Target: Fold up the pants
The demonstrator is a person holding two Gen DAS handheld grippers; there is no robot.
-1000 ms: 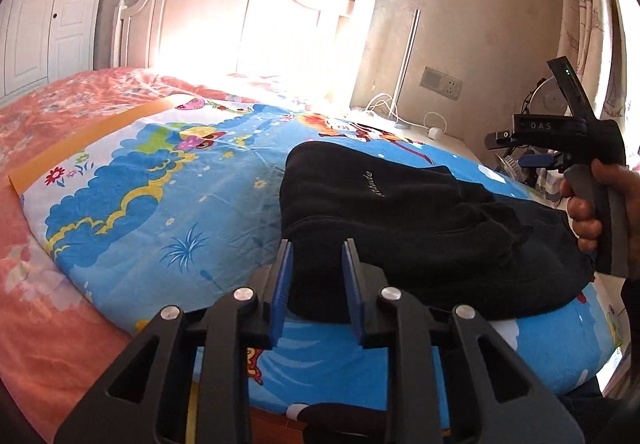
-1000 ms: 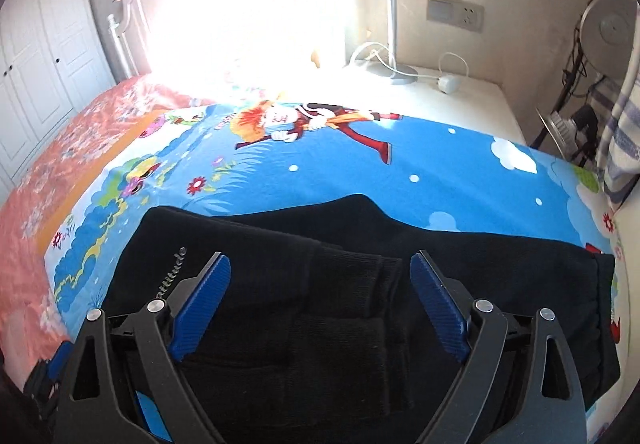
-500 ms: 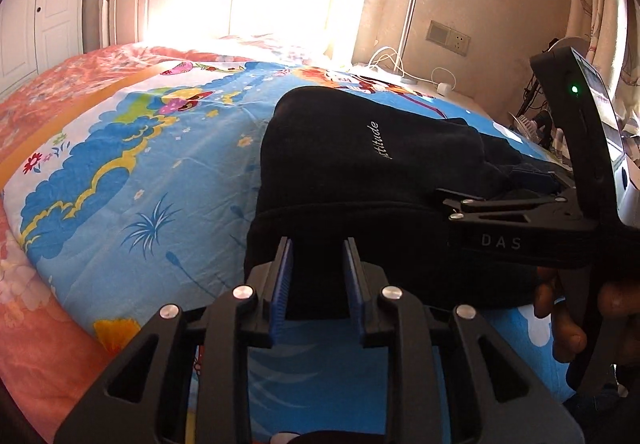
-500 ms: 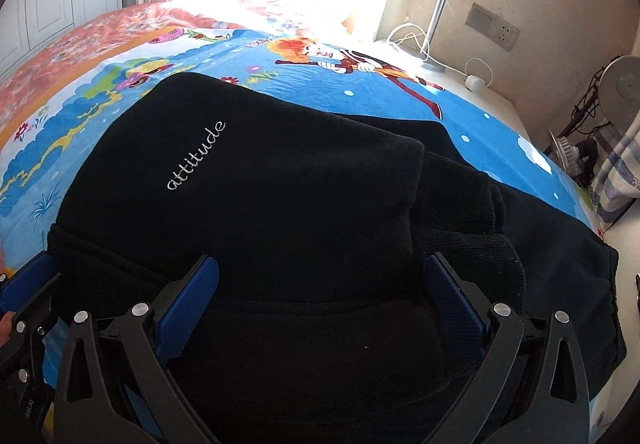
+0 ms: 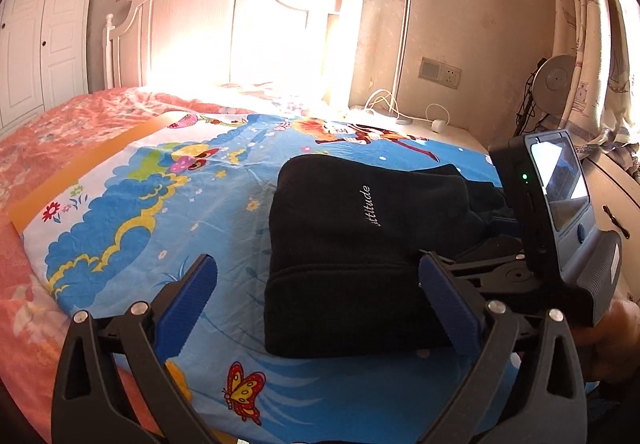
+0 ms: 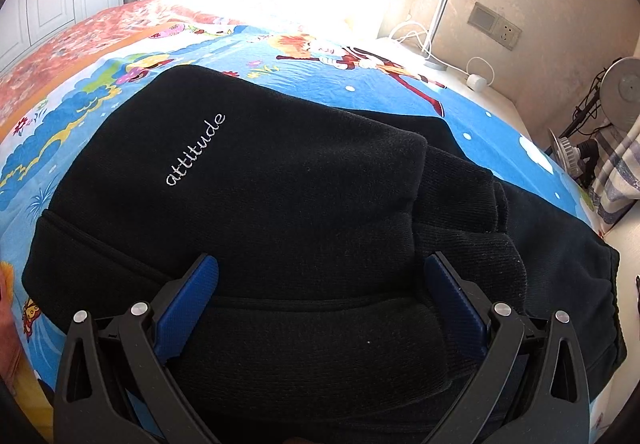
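**Both tongs spread, folded pants on the quilt**

Left view: my left gripper (image 5: 320,296) has its blue ribbed pads spread wide. Jaws just been opening; nothing pinched. The near left corner of the black fleece pants (image 5: 352,244) w/ white "attitude" stitching sits in the gap, but the pads aren't pressing on it. One pad hangs over the blue cartoon-print quilt (image 5: 132,212), the other sits over the dark cloth edge.

Pants lie folded into a thick bundle on the quilt's right half, near the front edge of the bed. Waistband side faces me; a looser layer trails off to the right, twd the white bedside cabinet (image 5: 452,132).

Right view: my right gripper (image 6: 322,296) is also spread as wide as it goes, jaws just finished opening. It's close over the pants (image 6: 280,204), pads either side of the ribbed waistband fold. Can't tell if the tips touch the fabric; no squeeze visible, cloth looks flat btwn them. The text patch sits up-left of the pads. A second ribbed cuff layer bunches to the right, then a flat leg reaches the quilt (image 6: 472,116) corner.

From the left view, the right gripper's body w/ lit screen (image 5: 556,212) rests at the bundle's right side, a hand (image 5: 608,344) under it.

Bkgd: pink wooden headboard (image 5: 208,24), orange floral bedspread (image 5: 60,124).
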